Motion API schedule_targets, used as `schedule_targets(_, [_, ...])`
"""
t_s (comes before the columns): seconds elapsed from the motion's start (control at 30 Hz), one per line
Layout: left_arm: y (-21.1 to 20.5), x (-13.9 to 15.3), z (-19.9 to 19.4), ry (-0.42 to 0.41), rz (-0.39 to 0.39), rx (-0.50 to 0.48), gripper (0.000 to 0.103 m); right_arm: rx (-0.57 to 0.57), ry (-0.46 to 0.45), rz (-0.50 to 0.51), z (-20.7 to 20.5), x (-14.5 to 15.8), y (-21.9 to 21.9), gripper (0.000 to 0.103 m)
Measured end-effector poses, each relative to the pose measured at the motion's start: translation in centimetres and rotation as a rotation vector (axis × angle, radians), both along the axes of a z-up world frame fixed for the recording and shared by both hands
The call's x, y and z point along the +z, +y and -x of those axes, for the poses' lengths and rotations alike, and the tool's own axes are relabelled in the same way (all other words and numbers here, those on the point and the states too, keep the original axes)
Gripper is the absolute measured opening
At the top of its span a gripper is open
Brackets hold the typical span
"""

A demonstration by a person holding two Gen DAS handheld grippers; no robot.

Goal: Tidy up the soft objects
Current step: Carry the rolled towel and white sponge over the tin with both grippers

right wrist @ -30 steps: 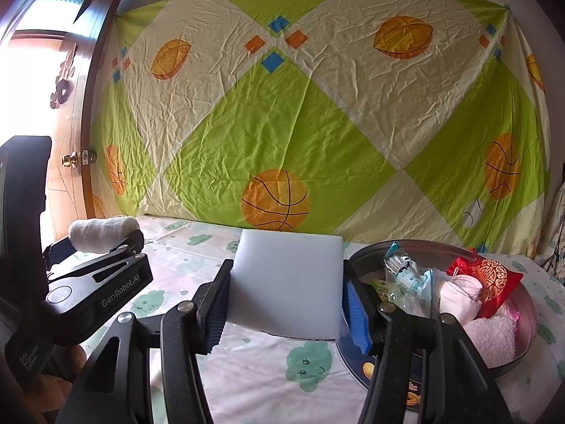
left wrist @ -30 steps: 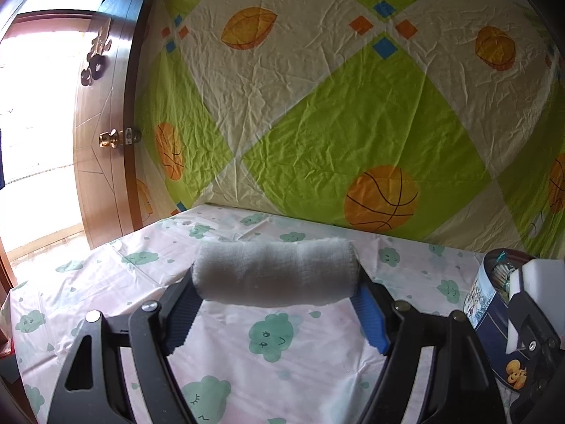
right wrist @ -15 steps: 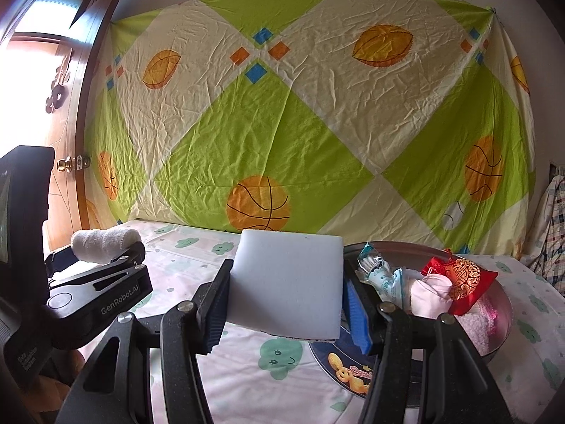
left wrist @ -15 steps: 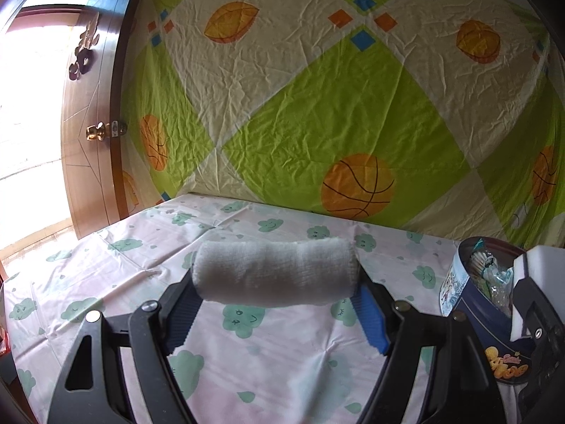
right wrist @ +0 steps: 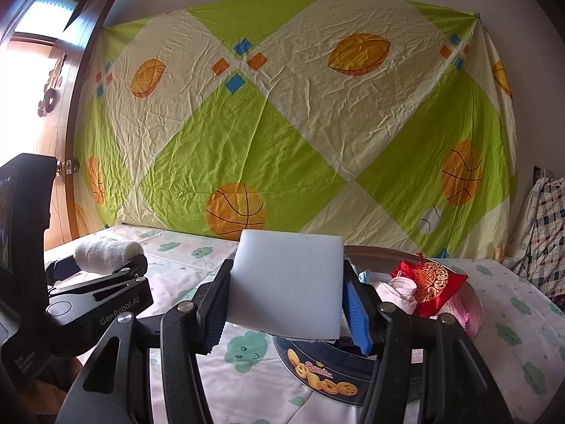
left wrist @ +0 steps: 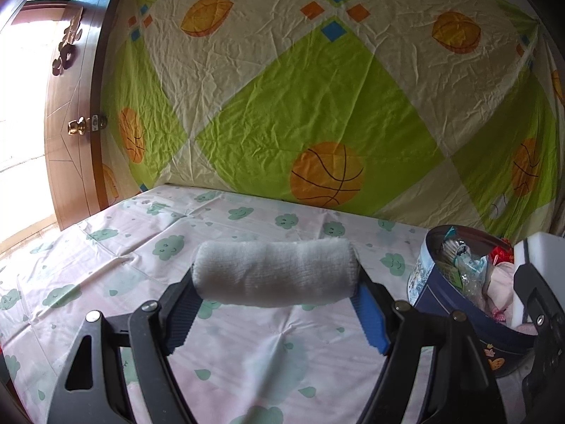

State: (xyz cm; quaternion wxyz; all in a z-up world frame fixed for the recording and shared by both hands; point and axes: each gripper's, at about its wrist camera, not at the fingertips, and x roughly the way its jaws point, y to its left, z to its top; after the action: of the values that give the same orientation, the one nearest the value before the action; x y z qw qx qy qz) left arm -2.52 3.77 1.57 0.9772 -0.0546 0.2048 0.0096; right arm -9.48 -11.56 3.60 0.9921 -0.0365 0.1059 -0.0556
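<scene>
My left gripper is shut on a rolled white towel, held crosswise above the bed. The same towel roll and left gripper show at the left of the right wrist view. My right gripper is shut on a white foam block, held upright just in front of a round dark-blue tin. In the tin lie a red embroidered pouch, a white soft item and plastic packets. The tin stands at the right in the left wrist view.
The bed has a pink sheet with green clouds. A green and cream basketball cloth hangs on the wall behind. A wooden door is at the left. Checked fabric lies at the far right.
Both grippers have shifted across the bed with their loads. The tin now sits further into the left wrist view and more behind the foam block in the right wrist view.
</scene>
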Motion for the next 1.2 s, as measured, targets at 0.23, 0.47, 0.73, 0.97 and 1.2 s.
schedule_targets(0.23, [-1.6, 0.1, 0.5, 0.003, 0.001, -0.035, 0.078, -0.032, -0.01, -0.001, 0.8, 0.2, -1.6, 0.059])
schedule_targets(0.47, [-3.4, 0.7, 1.0, -0.011, -0.008, -0.076, 0.078, -0.072, -0.038, 0.014, 1.6, 0.5, -3.5, 0.059])
schedule_targets(0.73, [-5.6, 1.8, 1.3, -0.025, -0.009, -0.123, 0.078, -0.12, -0.077, 0.053, 2.4, 0.9, -5.5, 0.059])
schedule_targets(0.97, [-8.0, 2.7, 1.1, -0.036, -0.004, -0.176, 0.078, -0.159, -0.103, 0.075, 2.8, 1.3, -7.2, 0.059])
schedule_targets(1.2, [-10.3, 3.4, 0.8, -0.05, -0.005, -0.225, 0.078, -0.202, -0.106, 0.071, 2.6, 1.5, -9.3, 0.059])
